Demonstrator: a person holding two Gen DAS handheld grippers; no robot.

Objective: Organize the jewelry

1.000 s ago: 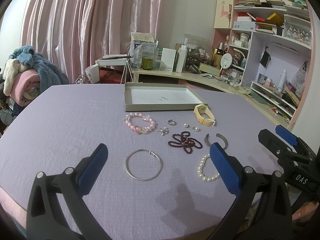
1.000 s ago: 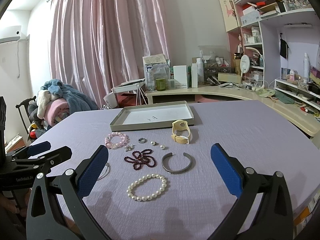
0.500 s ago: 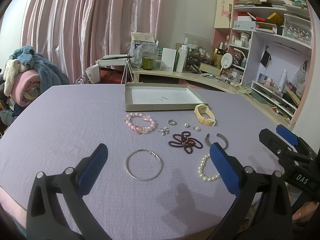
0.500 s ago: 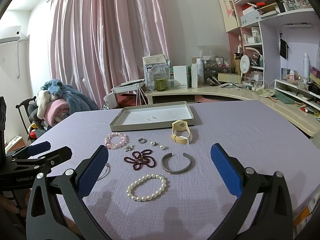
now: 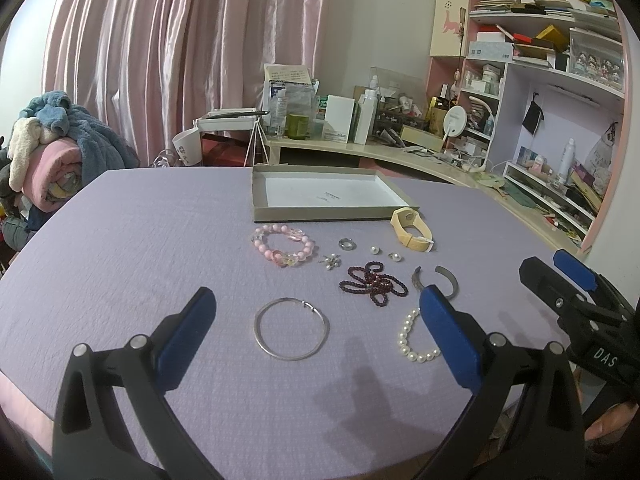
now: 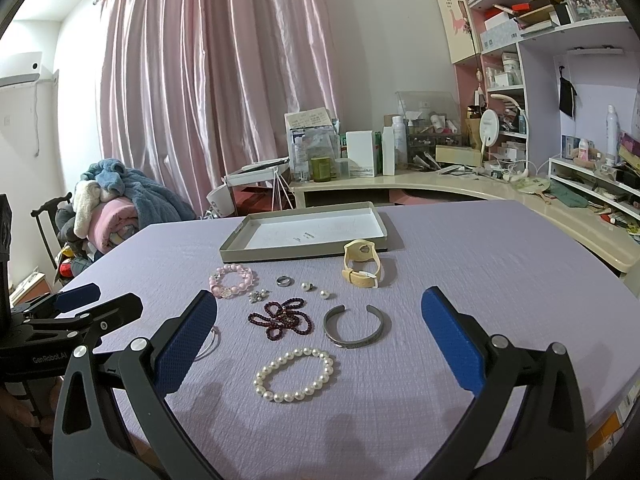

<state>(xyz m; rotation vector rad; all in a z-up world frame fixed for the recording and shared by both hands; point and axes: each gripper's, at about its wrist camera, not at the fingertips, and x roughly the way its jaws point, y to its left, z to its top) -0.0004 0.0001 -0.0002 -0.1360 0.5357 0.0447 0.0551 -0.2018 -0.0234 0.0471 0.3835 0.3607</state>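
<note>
Both hand-held grippers, left (image 5: 316, 332) and right (image 6: 320, 336), hover wide open and empty over the lilac worktop (image 6: 500, 264), where the jewelry lies loose in front of an empty tray (image 6: 304, 254). The pearl bracelet (image 6: 295, 374) sits nearest the right gripper, the hoop (image 5: 292, 329) nearest the left. Beads look light, floppy and prone to roll; pinching across one strand seems safest.

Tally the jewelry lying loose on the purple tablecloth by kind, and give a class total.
Beaded bracelets: 3
Metal bangles and cuffs: 2
Watch: 1
Ring: 1
Pearl studs: 2
Small silver cluster piece: 1
Total: 10
</note>
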